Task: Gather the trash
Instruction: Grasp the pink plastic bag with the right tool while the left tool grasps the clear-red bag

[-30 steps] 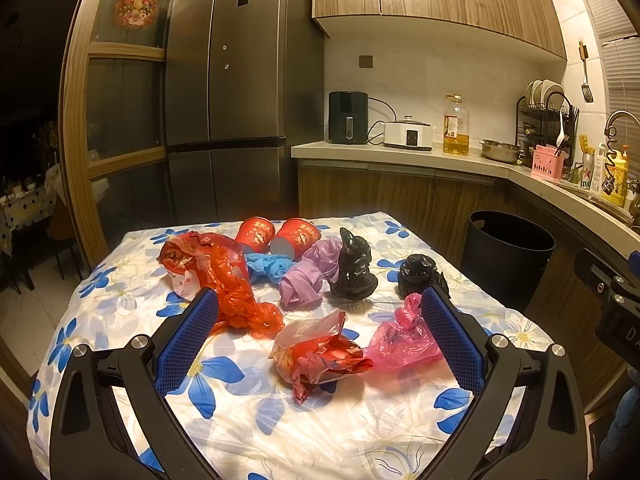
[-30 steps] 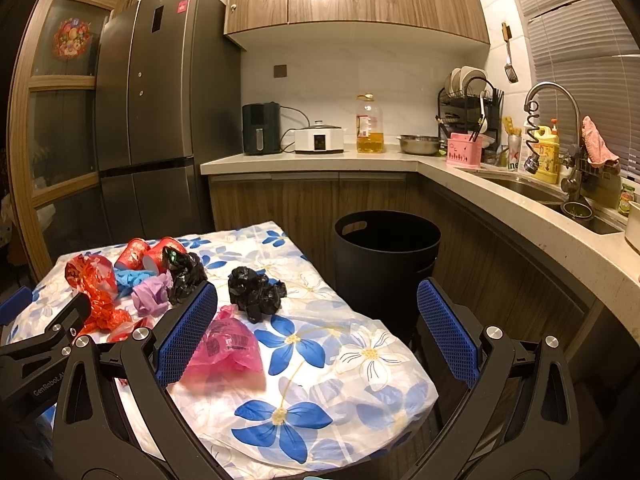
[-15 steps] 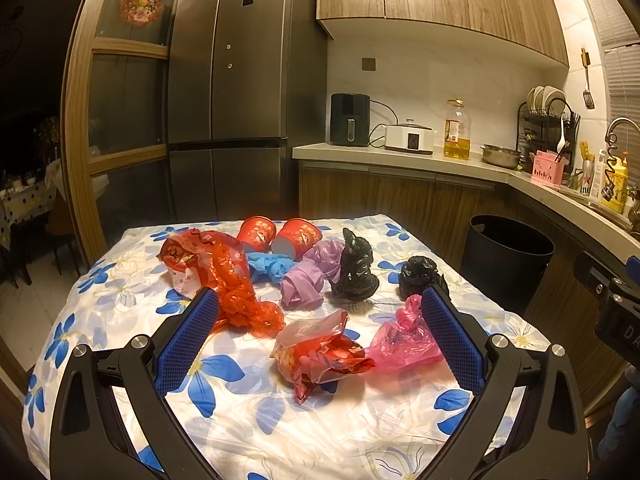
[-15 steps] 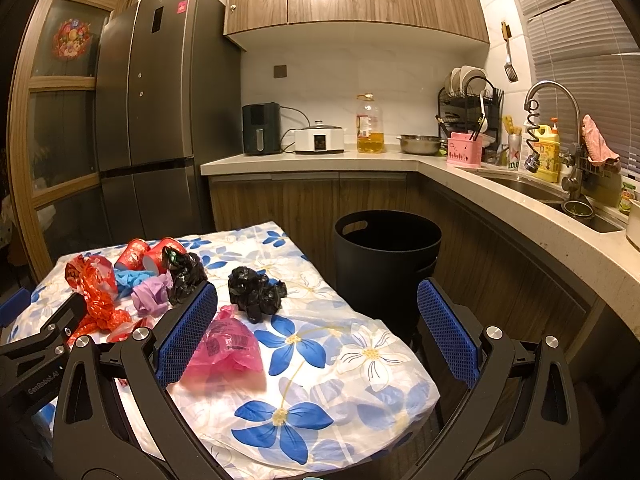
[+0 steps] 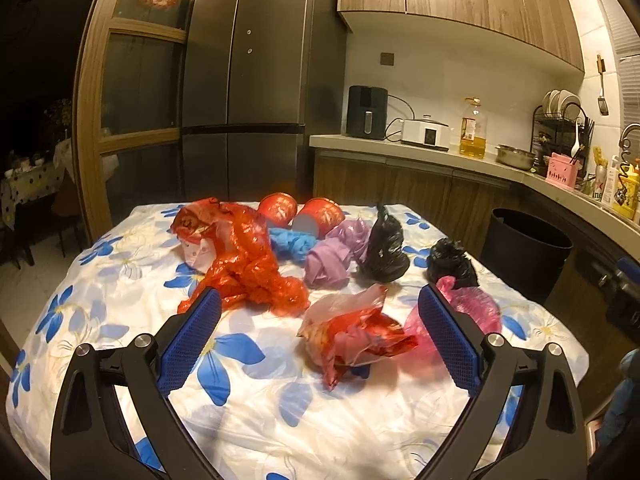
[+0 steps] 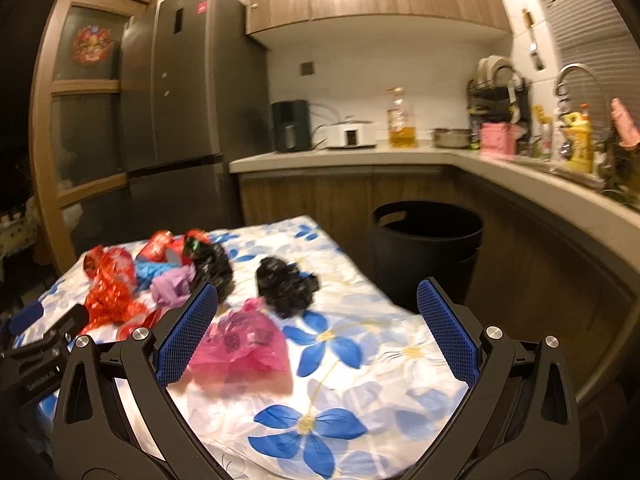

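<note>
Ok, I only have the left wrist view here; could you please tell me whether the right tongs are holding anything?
Observer: No, the right tongs are open with nothing between them.
Operator: Thank you. The pink bag is half hidden in my view; what is in it?
Observer: The pink bag lies on the cloth, with dark scraps showing through.
Operator: Is there anything about the bin that I cannot see?
Observer: The black bin has a handle cutout near its rim.

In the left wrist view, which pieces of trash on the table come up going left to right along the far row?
Red plastic bag → blue bag → purple bag → tall black bag → small black bag.
</note>
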Demonstrator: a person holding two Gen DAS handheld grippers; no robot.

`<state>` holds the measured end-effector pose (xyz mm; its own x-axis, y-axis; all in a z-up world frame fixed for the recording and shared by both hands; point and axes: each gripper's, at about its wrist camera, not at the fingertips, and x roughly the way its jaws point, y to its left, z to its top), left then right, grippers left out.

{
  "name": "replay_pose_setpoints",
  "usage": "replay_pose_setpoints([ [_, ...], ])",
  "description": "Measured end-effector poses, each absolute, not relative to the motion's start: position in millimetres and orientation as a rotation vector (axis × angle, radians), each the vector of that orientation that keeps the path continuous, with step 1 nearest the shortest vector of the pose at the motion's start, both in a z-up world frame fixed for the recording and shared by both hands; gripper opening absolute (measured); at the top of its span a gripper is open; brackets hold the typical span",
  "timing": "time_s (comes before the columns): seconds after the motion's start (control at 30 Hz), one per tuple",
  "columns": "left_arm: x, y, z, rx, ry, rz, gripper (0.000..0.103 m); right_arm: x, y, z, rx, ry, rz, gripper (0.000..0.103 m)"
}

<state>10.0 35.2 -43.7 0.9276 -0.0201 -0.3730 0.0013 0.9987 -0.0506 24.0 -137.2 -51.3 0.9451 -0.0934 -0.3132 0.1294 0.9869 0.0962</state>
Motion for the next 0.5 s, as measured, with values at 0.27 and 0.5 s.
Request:
replay_pose_setpoints([
  [0.27, 25, 41, -65, -0.068, 0.400, -0.035, 0.093, 66, -124, -84, 0.177, 0.390, 0.054, 0.094],
  [0.5, 36, 37, -76, -0.065, 0.416, -0.066, 0.092, 97, -115, -110, 0.167, 0.461, 0.111, 0.079],
])
